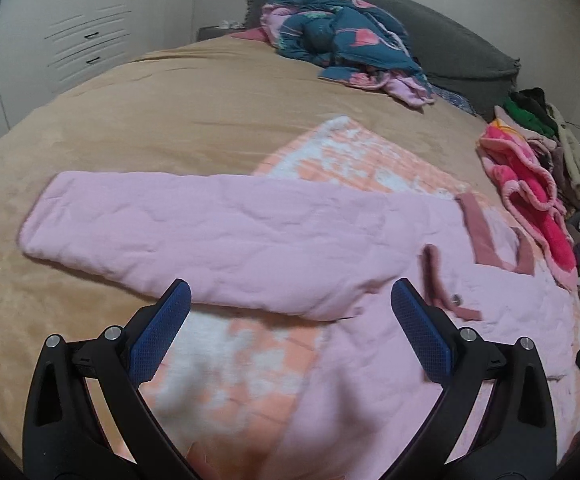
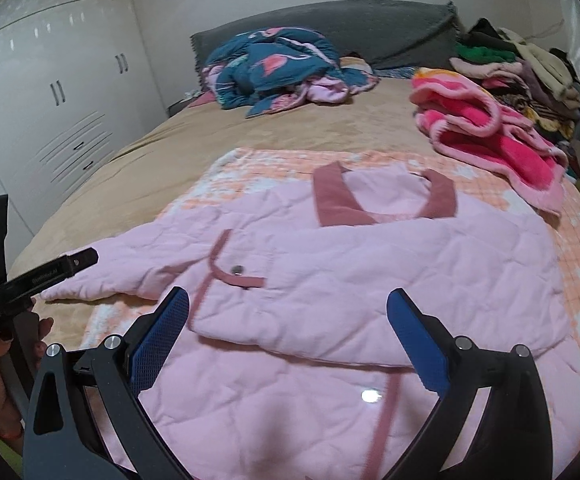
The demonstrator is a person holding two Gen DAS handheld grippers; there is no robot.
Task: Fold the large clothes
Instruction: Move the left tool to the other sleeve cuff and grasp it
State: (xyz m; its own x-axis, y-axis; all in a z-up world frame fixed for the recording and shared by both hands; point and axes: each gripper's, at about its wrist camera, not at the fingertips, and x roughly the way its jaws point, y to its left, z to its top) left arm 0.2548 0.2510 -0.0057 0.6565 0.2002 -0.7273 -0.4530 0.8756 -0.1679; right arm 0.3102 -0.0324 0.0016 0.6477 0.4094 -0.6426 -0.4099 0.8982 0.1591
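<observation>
A pale pink quilted jacket [image 1: 250,236] with a dusty rose collar [image 2: 333,200] lies front up on an orange and white checked blanket [image 1: 226,364] on the bed. One sleeve [image 1: 162,216] stretches out to the left over the tan bedspread. The other side is folded across the chest [image 2: 369,280] in the right wrist view. My left gripper [image 1: 290,308] is open and empty, hovering just over the sleeve near the armpit. My right gripper [image 2: 288,312] is open and empty above the folded chest part. The left gripper's body [image 2: 30,280] shows at the left of the right wrist view.
A crumpled teal and pink quilt [image 2: 274,68] lies by the grey headboard [image 2: 389,36]. A bright pink fleece garment [image 2: 497,148] and a stack of folded clothes [image 2: 521,76] sit at the bed's right side. White wardrobes [image 2: 50,120] stand to the left.
</observation>
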